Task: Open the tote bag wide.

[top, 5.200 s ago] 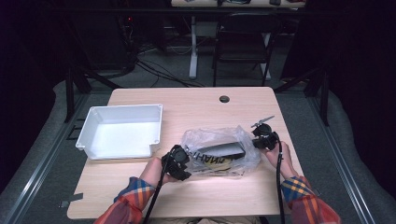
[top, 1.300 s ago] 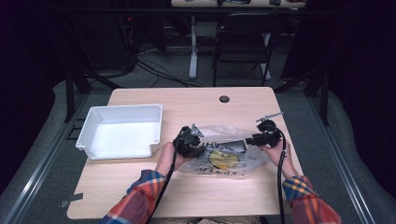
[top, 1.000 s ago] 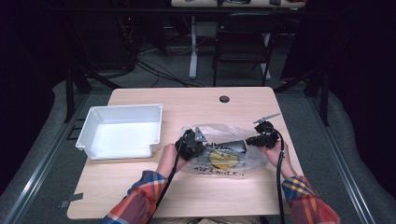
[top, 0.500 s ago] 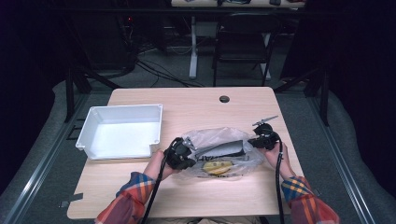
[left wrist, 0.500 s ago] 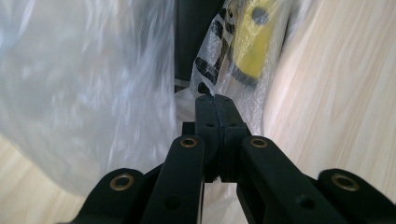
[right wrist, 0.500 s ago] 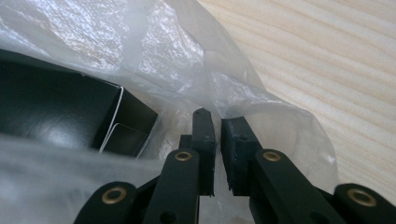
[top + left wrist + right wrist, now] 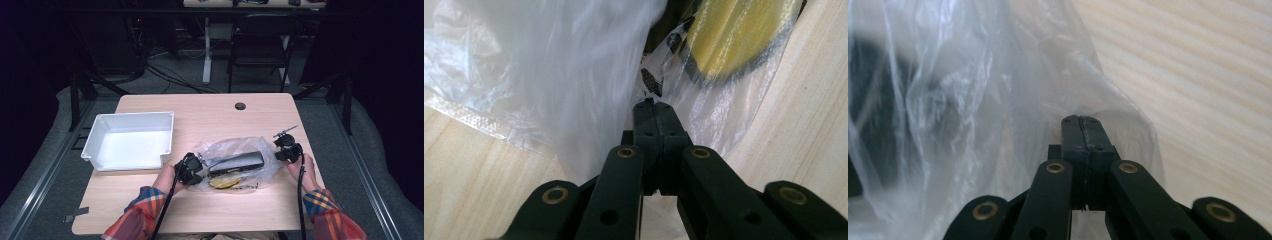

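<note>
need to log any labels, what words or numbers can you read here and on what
None can be read.
Plastic bag: black print near the yellow disc in the left gripper view, too broken and blurred to read.
Dark flat box inside the bag: no legible marking.
White tray: plain.

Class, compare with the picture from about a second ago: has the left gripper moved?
Yes. The left gripper, shut on the plastic bag, has shifted toward the person and slightly left, away from the white tray's near corner.
</note>
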Available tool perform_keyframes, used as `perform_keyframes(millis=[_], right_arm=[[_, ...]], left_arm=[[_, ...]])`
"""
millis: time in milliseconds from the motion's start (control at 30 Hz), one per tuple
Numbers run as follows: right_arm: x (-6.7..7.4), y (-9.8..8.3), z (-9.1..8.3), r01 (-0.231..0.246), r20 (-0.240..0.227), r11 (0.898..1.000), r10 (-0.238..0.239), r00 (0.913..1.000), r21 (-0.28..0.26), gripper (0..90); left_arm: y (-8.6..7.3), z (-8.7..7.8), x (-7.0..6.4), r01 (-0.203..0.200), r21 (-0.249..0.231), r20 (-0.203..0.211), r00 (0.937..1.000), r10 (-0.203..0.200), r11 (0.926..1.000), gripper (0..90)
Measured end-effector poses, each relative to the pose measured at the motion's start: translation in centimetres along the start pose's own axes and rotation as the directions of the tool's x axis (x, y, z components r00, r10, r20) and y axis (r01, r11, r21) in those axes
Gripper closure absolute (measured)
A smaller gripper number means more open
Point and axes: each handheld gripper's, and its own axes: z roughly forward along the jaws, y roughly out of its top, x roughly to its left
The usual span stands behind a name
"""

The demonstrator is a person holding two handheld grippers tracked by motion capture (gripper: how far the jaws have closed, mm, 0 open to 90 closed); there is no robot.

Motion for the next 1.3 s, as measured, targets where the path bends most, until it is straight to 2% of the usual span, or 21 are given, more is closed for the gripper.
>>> perform_keyframes(millis=[100,200,267,333,433,533,633,700,767,833,867,900,967,1000,1033,1067,1133,1167,1200,1300], right_arm=[[-0.4,-1.0,-0.7,0.003,0.013,1.0,-0.003,0.9999,0.028,90.0],[-0.6,-1.5,-1.2,-0.003,-0.002,0.999,0.003,1.0,0.034,90.0],[-0.6,-1.5,-1.4,0.011,-0.007,0.999,-0.011,0.9999,0.036,89.3],[-0.5,-1.4,-1.7,-0.002,-0.048,1.0,0.002,0.9988,-0.003,81.9],[-0.5,-1.1,-2.8,-0.003,-0.071,0.999,0.0,0.9975,-0.039,75.1],[-0.4,-1.0,-4.0,-0.014,-0.079,0.994,0.006,0.9969,-0.109,67.2],[-0.3,-0.9,-5.6,-0.013,-0.095,0.986,-0.003,0.9955,-0.167,57.1],[-0.1,-1.0,-6.4,-0.007,-0.117,0.977,-0.018,0.9929,-0.212,49.5],[0.3,-1.0,-6.9,0.008,-0.136,0.973,-0.04,0.9899,-0.229,42.8],[0.8,-1.1,-7.4,0.027,-0.159,0.968,-0.068,0.9849,-0.248,39.5],[1.1,-1.1,-7.6,0.042,-0.165,0.966,-0.087,0.9824,-0.257,39.0],[1.4,-1.1,-7.8,0.05,-0.165,0.963,-0.097,0.9816,-0.265,38.9],[2.1,-1.1,-8.0,0.062,-0.179,0.964,-0.111,0.9776,-0.258,39.7],[2.4,-1.1,-7.9,0.069,-0.183,0.964,-0.118,0.9759,-0.256,42.9],[2.7,-1.1,-7.6,0.076,-0.185,0.969,-0.121,0.9752,-0.237,46.6],[3.0,-1.1,-7.1,0.093,-0.157,0.972,-0.128,0.9792,-0.214,52.7],[3.3,-1.2,-6.2,0.106,-0.159,0.977,-0.135,0.978,-0.183,63.2],[3.4,-1.2,-5.8,0.115,-0.145,0.98,-0.139,0.9796,-0.162,67.7],[3.4,-1.3,-5.4,0.11,-0.141,0.983,-0.131,0.9812,-0.148,73.3],[3.3,-1.5,-4.2,0.102,-0.115,0.989,-0.115,0.9867,-0.111,83.1]], left_arm=[[0.0,0.0,-0.1,-0.005,0.008,-0.004,1.0,0.005,1.0,90.0],[0.1,0.0,-0.1,-0.007,0.015,-0.006,1.0,0.007,0.9999,89.8],[0.2,-0.3,-0.2,-0.004,0.015,-0.008,1.0,0.005,0.9999,87.0],[0.4,-0.9,-0.3,-0.004,0.001,-0.004,1.0,0.004,1.0,76.7],[0.7,-2.2,-0.5,0.005,-0.022,0.003,1.0,-0.004,0.9998,65.2],[0.9,-3.6,-0.8,0.005,-0.048,0.01,0.9999,-0.004,0.9988,57.5],[1.1,-4.9,-1.1,0.006,-0.084,0.009,0.9999,-0.005,0.9964,53.9],[1.2,-5.5,-1.0,0.013,-0.112,0.007,0.9999,-0.012,0.9936,51.6],[1.3,-6.0,-0.7,0.035,-0.145,0.001,0.9994,-0.036,0.9888,49.5],[1.3,-6.5,0.0,0.09,-0.215,0.014,0.996,-0.089,0.9725,49.5],[1.4,-6.6,0.2,0.103,-0.235,0.013,0.9946,-0.103,0.9665,49.8],[1.5,-6.8,0.5,0.116,-0.256,-0.003,0.9927,-0.12,0.9598,50.8],[1.9,-6.6,0.8,0.151,-0.295,-0.055,0.9832,-0.174,0.9435,51.6],[2.2,-6.3,1.0,0.162,-0.294,-0.072,0.979,-0.191,0.9421,53.7],[2.7,-5.7,1.0,0.165,-0.283,-0.128,0.9696,-0.208,0.9448,54.2],[3.0,-5.0,1.0,0.165,-0.266,-0.157,0.9645,-0.212,0.9496,57.9],[3.4,-3.9,1.3,0.182,-0.24,-0.174,0.9583,-0.227,0.9535,61.7],[3.6,-3.3,1.5,0.182,-0.215,-0.191,0.9558,-0.224,0.9596,67.0],[3.7,-2.7,1.6,0.182,-0.201,-0.2,0.9542,-0.222,0.9626,70.2],[4.1,-1.4,1.9,0.185,-0.177,-0.236,0.9456,-0.224,0.9668,84.2]])
